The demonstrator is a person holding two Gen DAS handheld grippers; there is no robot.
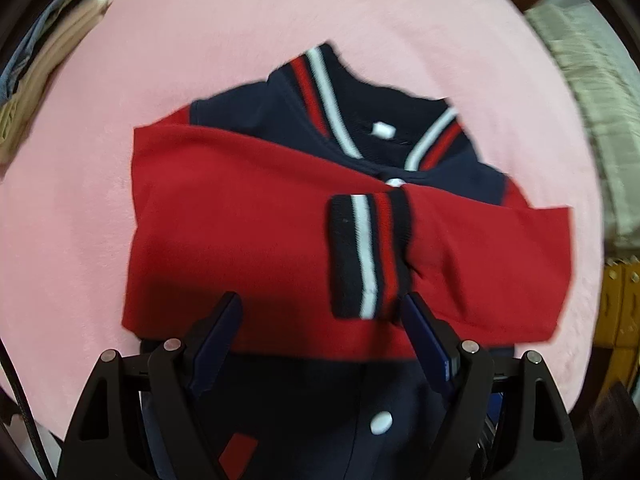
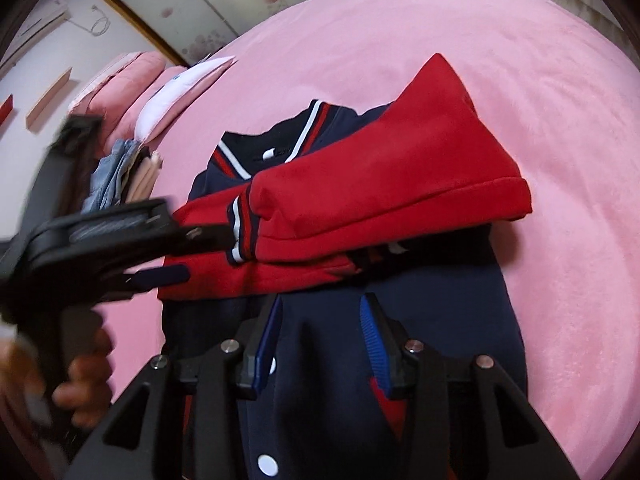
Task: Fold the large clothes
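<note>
A navy baseball jacket (image 1: 256,116) with red sleeves lies face up on a pink bed cover (image 1: 240,20). Both red sleeves (image 1: 224,216) are folded across the chest, and a navy striped cuff (image 1: 360,256) lies on top. My left gripper (image 1: 320,316) is open and empty just above the sleeves, beside the cuff. In the right wrist view the jacket (image 2: 440,320) lies below the sleeves (image 2: 392,184), and my right gripper (image 2: 320,324) is open and empty over the navy body. The left gripper (image 2: 184,256) shows there too, at the cuff (image 2: 240,228).
A stack of folded clothes (image 1: 48,52) lies at the bed's far left; it also shows in the right wrist view (image 2: 116,176). Pink and white pillows (image 2: 160,92) lie beyond it. A beige cloth (image 1: 592,92) and yellow boxes (image 1: 620,308) stand off the right edge.
</note>
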